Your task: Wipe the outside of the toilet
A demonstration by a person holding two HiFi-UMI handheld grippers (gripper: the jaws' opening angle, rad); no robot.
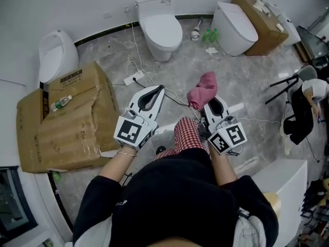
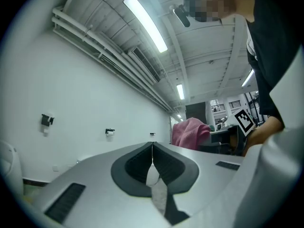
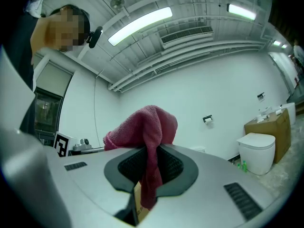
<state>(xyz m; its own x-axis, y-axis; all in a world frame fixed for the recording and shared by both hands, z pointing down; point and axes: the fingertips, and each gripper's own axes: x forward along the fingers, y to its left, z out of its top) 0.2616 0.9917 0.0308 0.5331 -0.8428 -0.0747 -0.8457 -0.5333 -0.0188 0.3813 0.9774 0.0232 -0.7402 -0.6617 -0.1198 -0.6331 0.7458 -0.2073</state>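
Up close, the person wears a black long-sleeved top (image 1: 180,199) whose sleeves (image 1: 97,202) stop short of the wrists, and red-and-white checked trousers (image 1: 187,134). A thin bracelet (image 1: 125,153) circles the left wrist. The left gripper (image 1: 160,88) has a smooth, pale grey-white shell that tapers to a point, with a teardrop-shaped hollow lined by dark ribbed pads (image 2: 137,165) and a short dark grooved slot (image 2: 66,202) set into the shell's flank. At its rear sits a white cube (image 1: 131,131) printed with bold black square markers. The right gripper (image 1: 208,104) is built the same, with its own marker cube (image 1: 229,138).
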